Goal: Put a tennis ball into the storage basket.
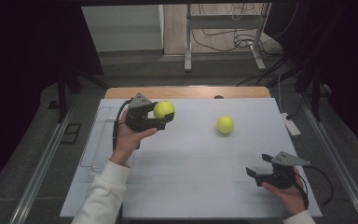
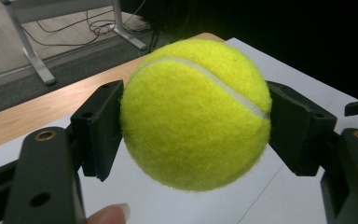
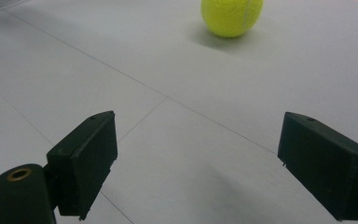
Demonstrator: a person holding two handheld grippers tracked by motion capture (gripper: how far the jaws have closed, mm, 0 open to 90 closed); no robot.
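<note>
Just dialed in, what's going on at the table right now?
A person is working with a hand-held gripper in each hand over a white table. The left gripper is shut on a yellow tennis ball, its two pads pressing on opposite sides, and holds it lifted above the table. A second tennis ball sits loose on the table, toward the far right. The right gripper is near the front right edge with its jaws wide open and nothing between them, pointed toward that second ball.
</note>
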